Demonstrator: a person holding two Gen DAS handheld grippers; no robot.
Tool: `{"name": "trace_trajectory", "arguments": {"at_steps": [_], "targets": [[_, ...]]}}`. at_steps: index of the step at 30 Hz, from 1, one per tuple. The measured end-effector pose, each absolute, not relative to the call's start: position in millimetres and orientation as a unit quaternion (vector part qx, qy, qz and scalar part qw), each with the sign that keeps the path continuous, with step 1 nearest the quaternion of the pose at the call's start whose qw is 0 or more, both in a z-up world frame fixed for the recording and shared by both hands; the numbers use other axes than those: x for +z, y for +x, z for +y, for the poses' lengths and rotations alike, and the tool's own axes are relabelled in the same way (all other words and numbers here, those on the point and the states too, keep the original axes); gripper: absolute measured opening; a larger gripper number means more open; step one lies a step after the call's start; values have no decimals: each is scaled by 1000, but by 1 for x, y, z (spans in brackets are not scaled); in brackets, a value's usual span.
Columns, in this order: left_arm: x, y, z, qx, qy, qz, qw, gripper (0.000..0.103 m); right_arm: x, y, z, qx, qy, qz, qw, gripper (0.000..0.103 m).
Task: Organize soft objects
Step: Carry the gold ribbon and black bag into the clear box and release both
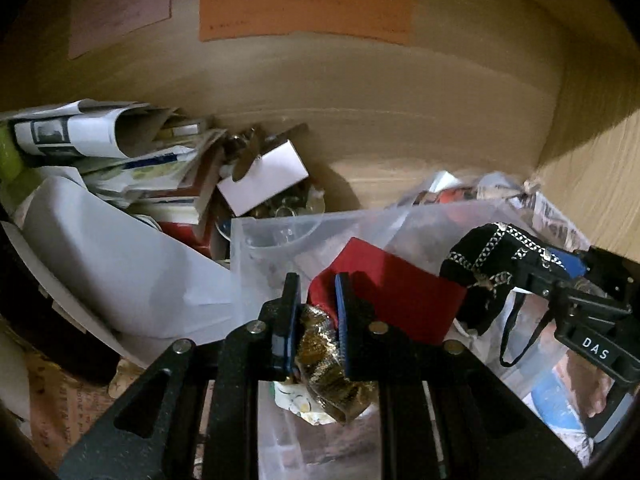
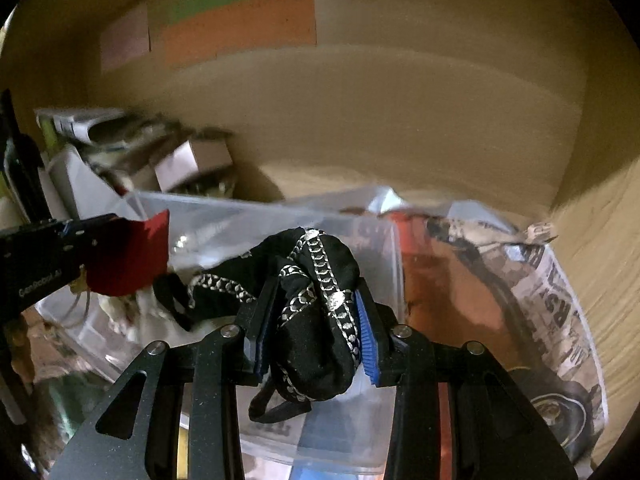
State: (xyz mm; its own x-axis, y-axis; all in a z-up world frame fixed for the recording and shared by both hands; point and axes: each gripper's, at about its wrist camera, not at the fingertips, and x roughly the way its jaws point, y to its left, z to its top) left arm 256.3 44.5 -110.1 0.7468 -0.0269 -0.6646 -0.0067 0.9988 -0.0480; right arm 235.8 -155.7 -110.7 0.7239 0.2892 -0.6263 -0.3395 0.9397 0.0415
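A: What soft things are in play?

B: Two. The left gripper point(image 1: 316, 320) is clamped on a red cloth point(image 1: 392, 284) with a gold sequinned band point(image 1: 324, 360) bunched between its blue pads. The right gripper point(image 2: 312, 320) is clamped on a black fabric piece point(image 2: 316, 280) trimmed with silver chain-pattern braid, and a thin black strap loops out below it.

A: How do the grippers sit?

B: Both point into a wooden cabinet point(image 1: 360, 120), held over a clear plastic bin point(image 1: 280, 232). From the left wrist view, the right gripper point(image 1: 560, 280) comes in from the right edge, the black fabric point(image 1: 480, 256) bulging past its tips. From the right wrist view, the left gripper point(image 2: 80, 240) enters from the left edge with the red cloth point(image 2: 132, 256) sticking out beyond it.

A: And where does each cloth lie against the fingers?

B: The gold band is squeezed between the left fingers and hangs below them; the flat red part spreads forward and right. The black bundle fills the gap between the right fingers and rises above the tips. The two cloths are just beside each other above the bin.

A: Anything else around?

B: A heap of papers and booklets point(image 1: 120, 152) at the left, and a printed plastic bag point(image 2: 552, 280) at the right beside the cabinet's side wall. Orange point(image 1: 304, 12), green and pink paper labels are stuck on the back panel.
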Motion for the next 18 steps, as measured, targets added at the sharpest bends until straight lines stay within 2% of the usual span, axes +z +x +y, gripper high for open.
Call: {"name": "trace_trajectory", "arguments": {"at_steps": [4, 6, 8, 12, 16, 18], "targets": [[-108, 253, 43, -8, -19, 357, 934, 22, -113, 235, -155, 171, -47, 345, 922, 39], [-106, 251, 44, -11, -21, 358, 934, 33, -111, 232, -156, 171, -52, 348, 920, 47], [-101, 241, 43, -15, -21, 350, 936, 49, -110, 229, -156, 173, -56, 348, 920, 55], [-89, 224, 39, -23, -13, 331, 943, 57, -104, 215, -159, 180, -66, 338, 921, 64], [-76, 199, 32, -26, 6, 309, 951, 71, -95, 197, -162, 189, -64, 321, 926, 68], [-72, 187, 31, -25, 10, 302, 953, 79, -90, 188, -165, 199, -56, 309, 928, 75]]}}
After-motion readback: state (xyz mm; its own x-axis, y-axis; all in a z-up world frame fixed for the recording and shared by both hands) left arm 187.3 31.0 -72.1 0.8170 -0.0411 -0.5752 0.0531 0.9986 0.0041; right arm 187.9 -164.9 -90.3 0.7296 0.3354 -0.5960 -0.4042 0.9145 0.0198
